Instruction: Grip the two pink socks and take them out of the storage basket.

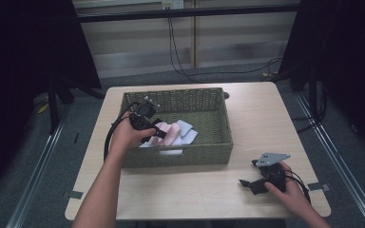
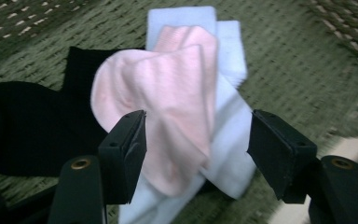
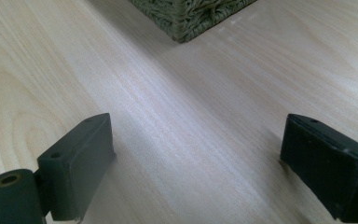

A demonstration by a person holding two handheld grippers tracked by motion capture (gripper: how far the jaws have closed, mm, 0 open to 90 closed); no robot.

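Up close: black sock (image 2: 23, 126) beside pink sock (image 2: 168, 107).

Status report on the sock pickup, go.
Left gripper open, jaws straddling the pink sock in the basket. Right gripper open over the table. White sock underneath, black sock beside.

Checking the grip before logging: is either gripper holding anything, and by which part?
Nothing is held. The left gripper is open around the pink sock; the right gripper is open.
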